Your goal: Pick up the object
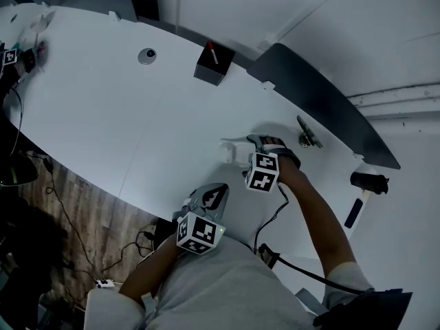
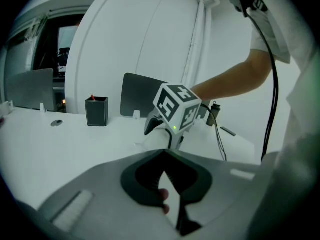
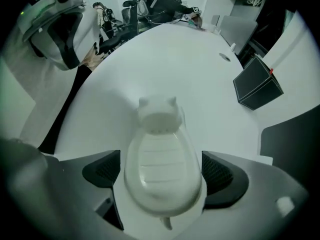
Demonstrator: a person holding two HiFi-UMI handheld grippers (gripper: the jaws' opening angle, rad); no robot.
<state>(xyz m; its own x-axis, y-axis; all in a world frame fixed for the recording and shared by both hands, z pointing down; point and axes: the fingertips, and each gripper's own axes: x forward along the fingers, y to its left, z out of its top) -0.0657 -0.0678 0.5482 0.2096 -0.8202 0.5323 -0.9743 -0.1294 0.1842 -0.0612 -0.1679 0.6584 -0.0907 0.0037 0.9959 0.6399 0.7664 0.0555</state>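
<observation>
The object is a white, animal-shaped dish (image 3: 160,159) with a ribbed belly, lying on the white oval table (image 1: 103,115). In the head view it shows as a small white shape (image 1: 232,148) just left of my right gripper (image 1: 251,143). In the right gripper view my right gripper (image 3: 161,174) is open, with the dish between its dark pads (image 3: 102,171), which stand close beside it. My left gripper (image 1: 210,198) hovers over the table's near edge. In its own view the left gripper (image 2: 172,184) is shut with nothing in it.
A black pen box (image 1: 210,66) with a red-tipped pen stands at the table's far edge, and a small round disc (image 1: 147,56) lies left of it. A dark panel (image 1: 323,102) runs along the right edge. A small clip-like item (image 1: 307,135) and a black tool (image 1: 368,183) lie at the right.
</observation>
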